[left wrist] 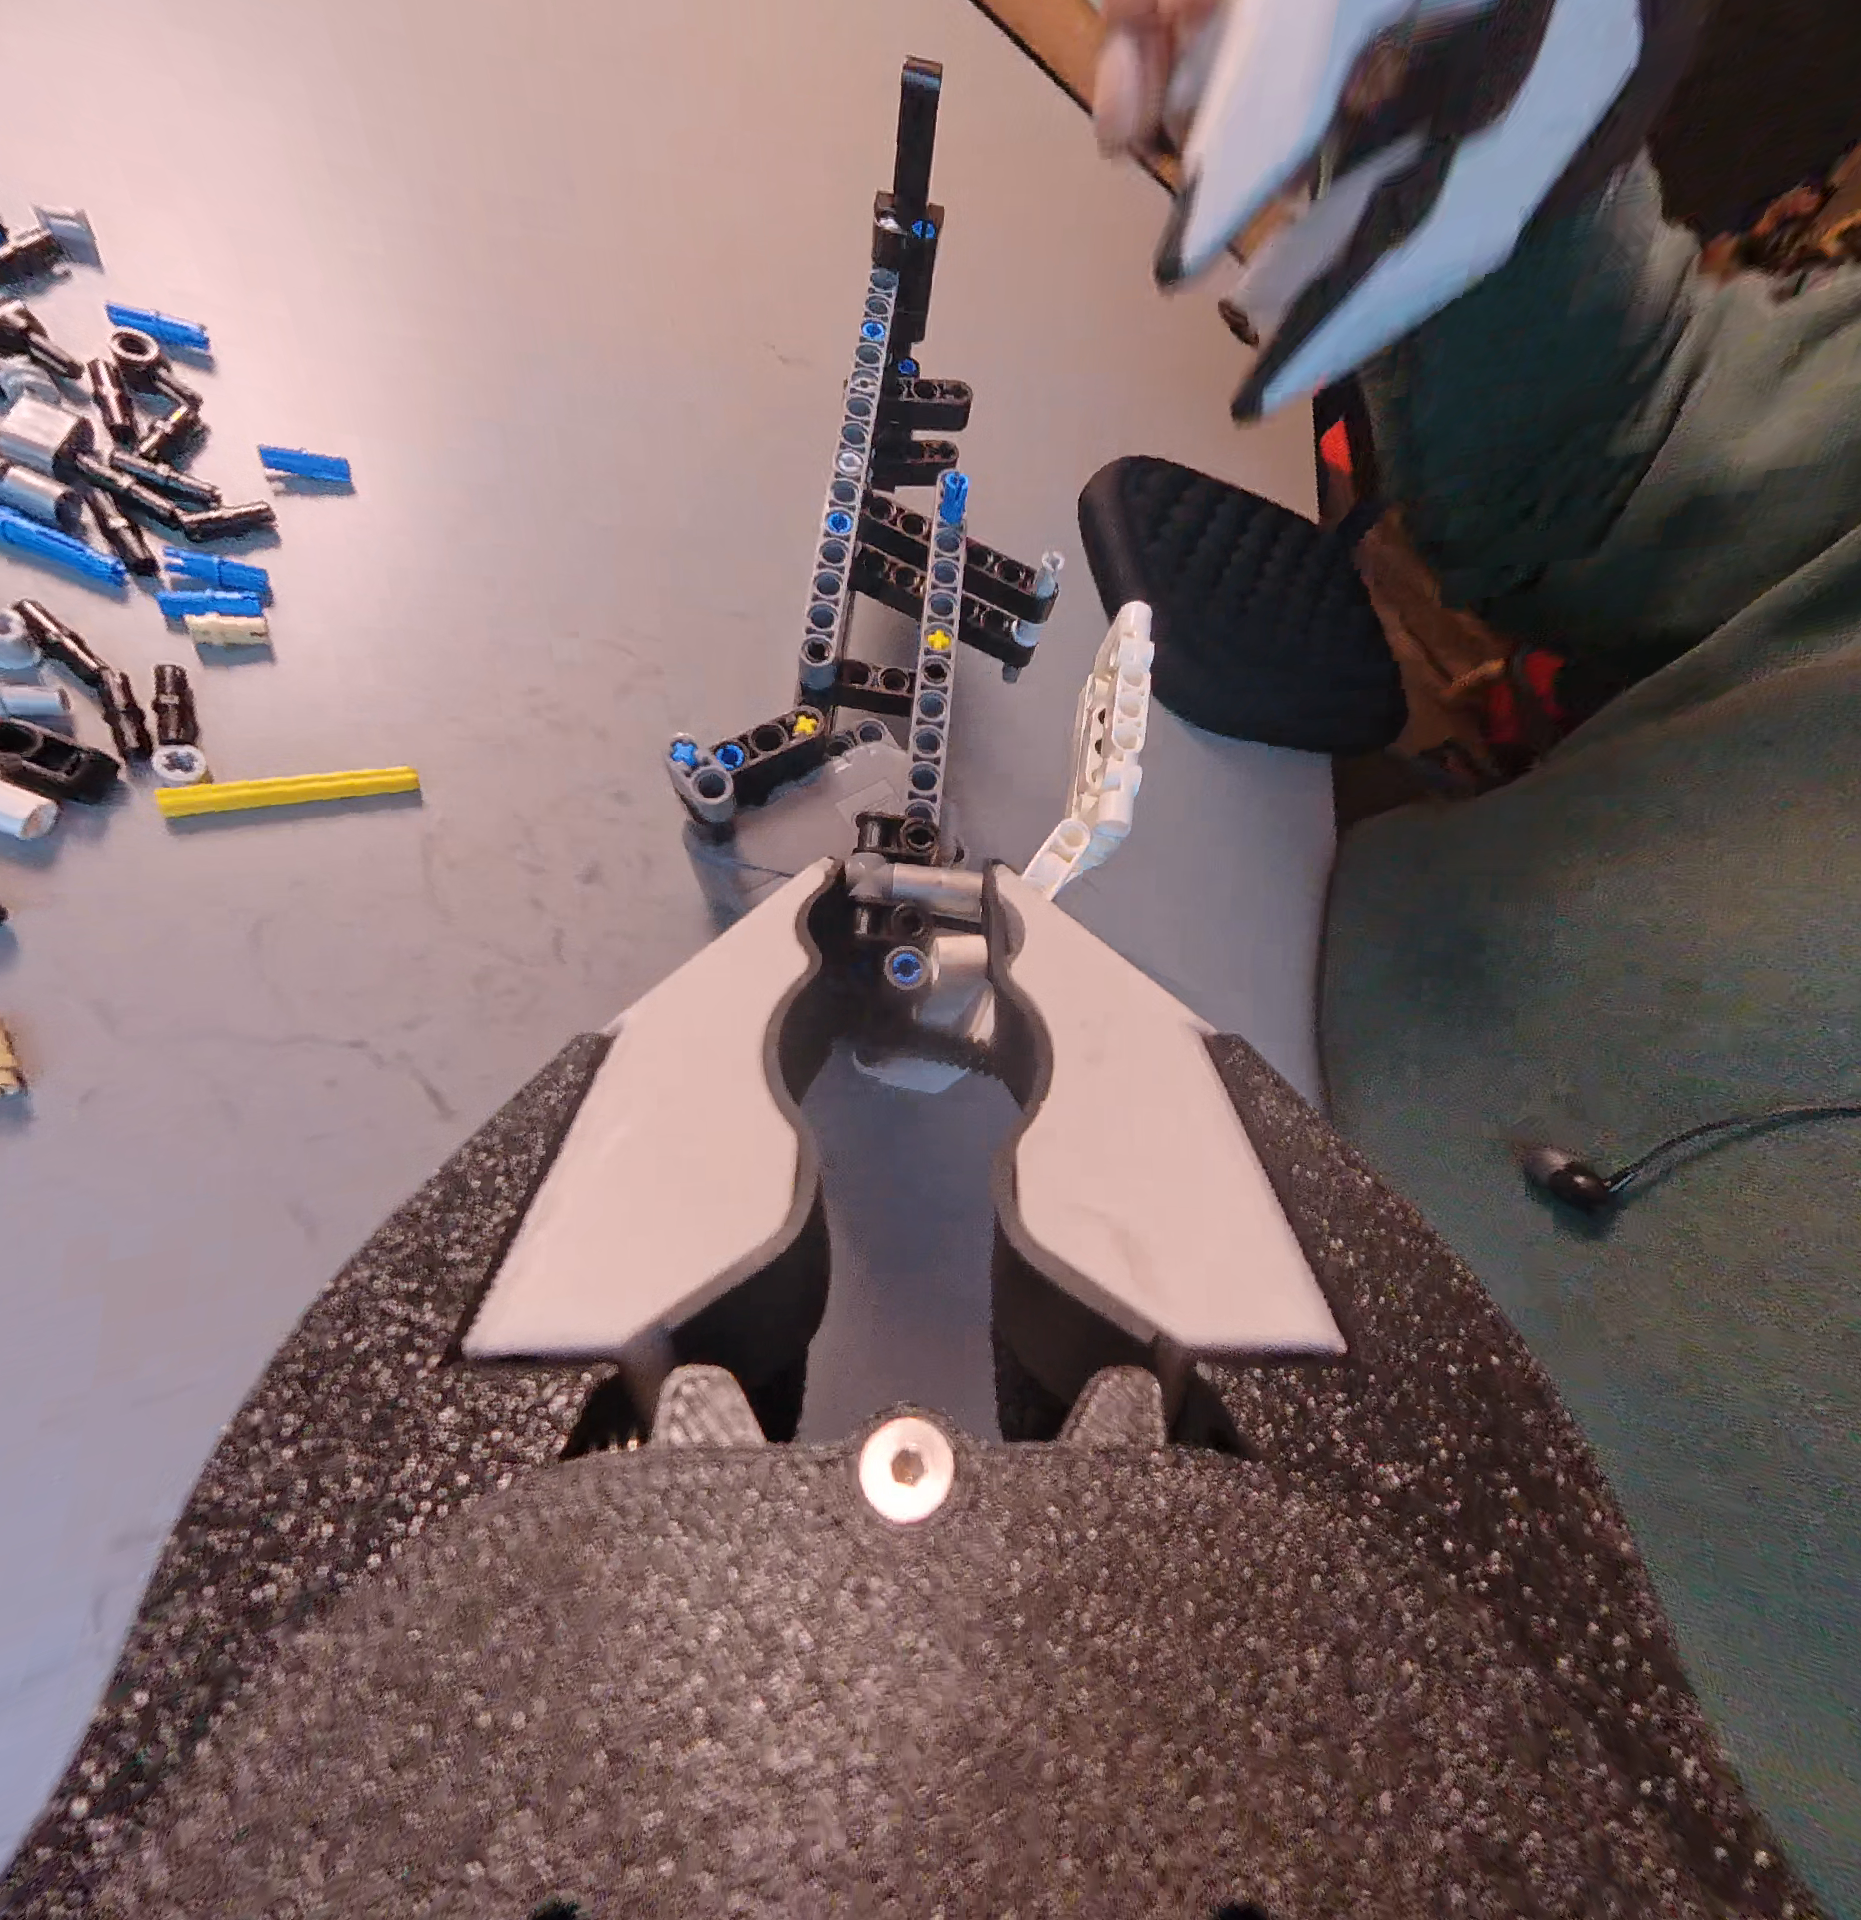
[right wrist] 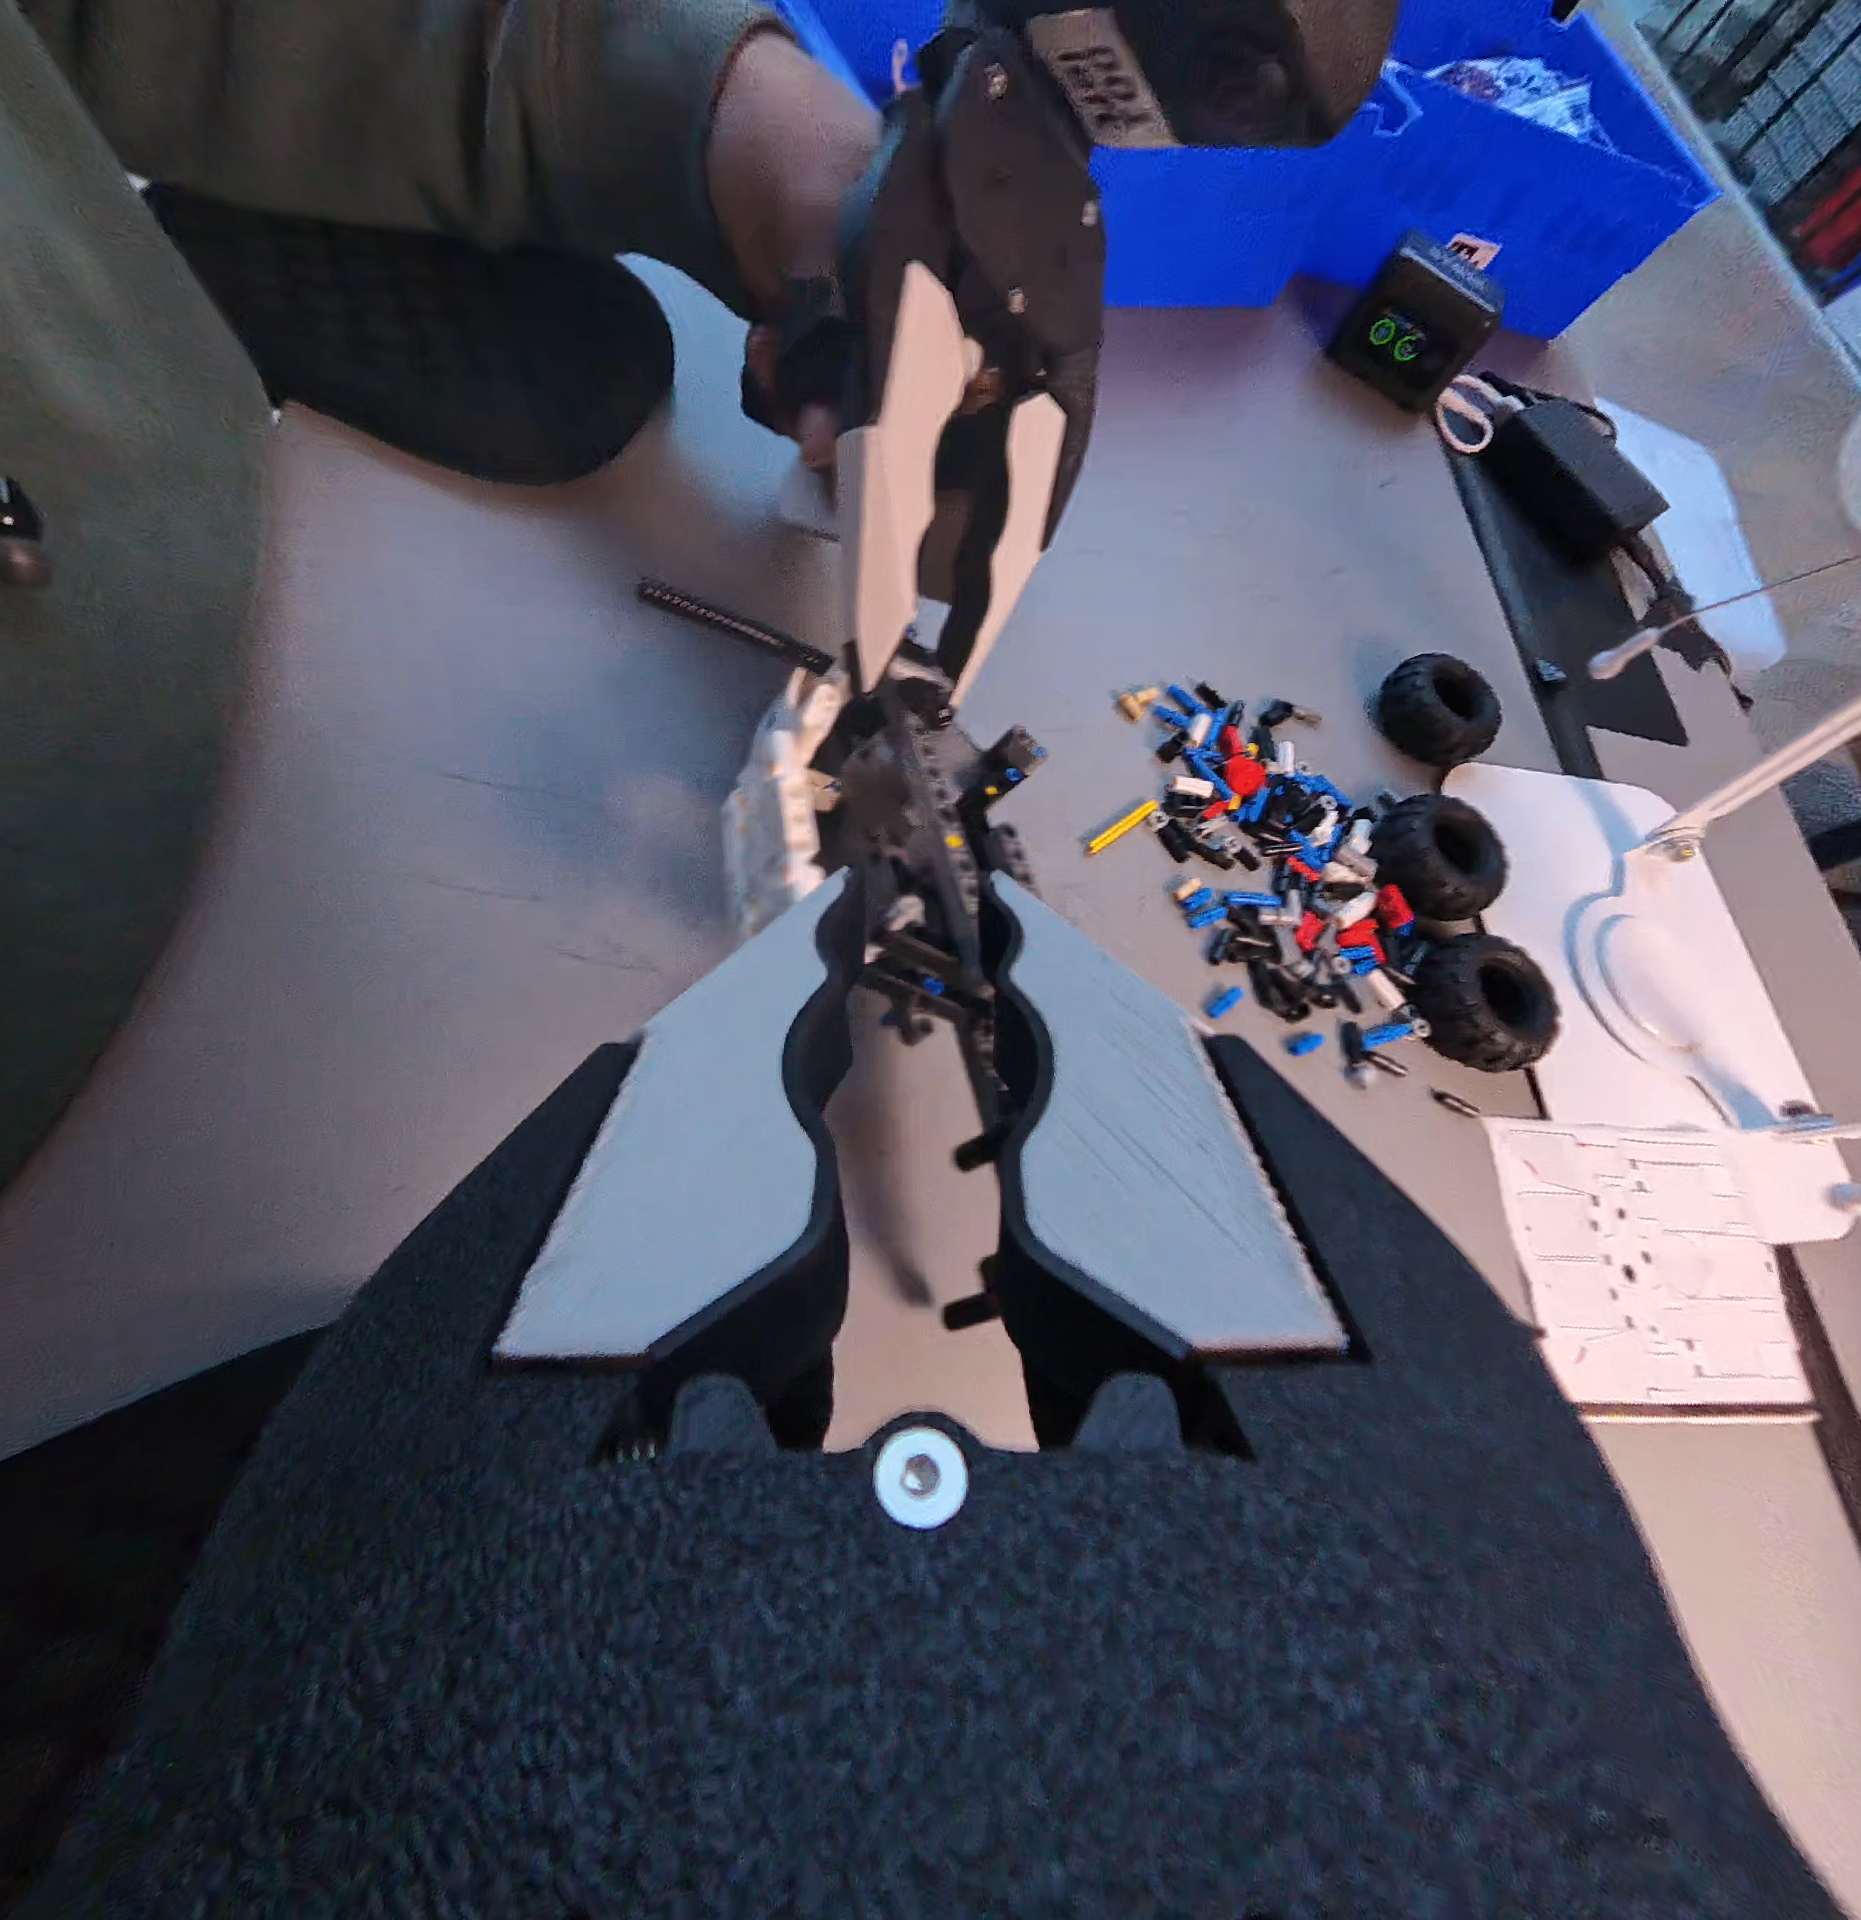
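Grey-black beam frame part-built on counter — left gripper clamps its end | right gripper straddles it, grip unclear | loose pieces, tyres unused

Three black tyres are lying along the table's right edge, beside one heap of small blue, black, red and grey pieces, too many to count. One yellow axle and one built frame are sitting nearer the middle, and two grippers are showing.

Soft indoor light, brighter at far right; the tabletop shows mild sheen. Wide-angle bending at edges. Right view motion-blurred; the other hand-held gripper smeared.
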Demonstrator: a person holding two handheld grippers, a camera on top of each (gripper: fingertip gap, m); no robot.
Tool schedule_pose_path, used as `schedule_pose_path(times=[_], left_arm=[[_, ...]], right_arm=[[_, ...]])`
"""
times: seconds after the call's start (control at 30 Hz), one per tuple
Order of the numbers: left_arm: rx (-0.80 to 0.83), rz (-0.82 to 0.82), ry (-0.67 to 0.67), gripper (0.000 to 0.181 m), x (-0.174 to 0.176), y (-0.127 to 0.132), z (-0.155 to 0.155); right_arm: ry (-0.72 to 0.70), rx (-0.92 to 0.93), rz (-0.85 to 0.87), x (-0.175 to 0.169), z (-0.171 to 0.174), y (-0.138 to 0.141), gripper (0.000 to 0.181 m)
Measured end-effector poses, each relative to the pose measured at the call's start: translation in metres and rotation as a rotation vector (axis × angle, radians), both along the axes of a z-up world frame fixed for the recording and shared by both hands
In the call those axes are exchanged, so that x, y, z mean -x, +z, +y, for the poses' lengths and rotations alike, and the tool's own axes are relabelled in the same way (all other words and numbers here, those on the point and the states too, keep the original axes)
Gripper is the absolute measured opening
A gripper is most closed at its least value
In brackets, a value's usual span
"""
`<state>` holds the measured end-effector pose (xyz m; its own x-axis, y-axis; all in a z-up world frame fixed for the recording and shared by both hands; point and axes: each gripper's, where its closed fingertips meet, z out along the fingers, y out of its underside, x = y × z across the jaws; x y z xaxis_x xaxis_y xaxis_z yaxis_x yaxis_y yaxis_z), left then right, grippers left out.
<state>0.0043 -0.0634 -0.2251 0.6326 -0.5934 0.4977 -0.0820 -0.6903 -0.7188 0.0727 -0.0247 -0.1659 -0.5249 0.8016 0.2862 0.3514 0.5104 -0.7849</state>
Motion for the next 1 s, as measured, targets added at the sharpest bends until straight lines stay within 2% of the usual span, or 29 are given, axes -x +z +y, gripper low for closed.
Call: schedule_pose_path(times=[0.13,0.27,0.37,0.43,0.47,0.53,0.6,0.67,0.87,1.0], left_arm=[[0.072,-0.132,0.032,0.025,0.008,0.004,0.005],[0.115,-0.220,0.025,0.025,0.009,0.005,0.007],[0.159,-0.290,0.010,0.025,0.007,0.006,0.008],[0.185,-0.329,-0.006,0.025,0.006,0.006,0.008],[0.195,-0.347,-0.009,0.025,0.005,0.006,0.009],[0.192,-0.359,-0.008,0.025,0.008,0.006,0.011],[0.164,-0.343,0.004,0.025,0.011,0.006,0.013],[0.114,-0.342,0.012,0.034,0.015,0.011,0.014],[-0.156,-0.396,0.047,0.052,0.031,0.057,0.016],[-0.250,-0.280,-0.005,0.066,0.020,0.058,0.008]], right_arm=[[-0.058,-0.087,0.052,-0.007,-0.010,-0.026,0.033],[-0.126,-0.141,0.135,0.002,-0.005,-0.029,0.048],[-0.110,-0.193,0.149,0.013,-0.009,-0.033,0.059],[-0.092,-0.244,0.158,0.021,-0.011,-0.033,0.053],[-0.090,-0.249,0.167,0.025,-0.011,-0.031,0.042],[-0.067,-0.214,0.140,0.028,-0.013,-0.029,0.041],[-0.071,-0.178,0.112,0.032,-0.013,-0.027,0.041],[-0.086,-0.138,0.085,0.036,-0.012,-0.026,0.041],[-0.141,-0.013,0.034,0.043,-0.005,-0.025,0.040],[-0.157,0.089,0.021,0.047,0.007,-0.026,0.041]])
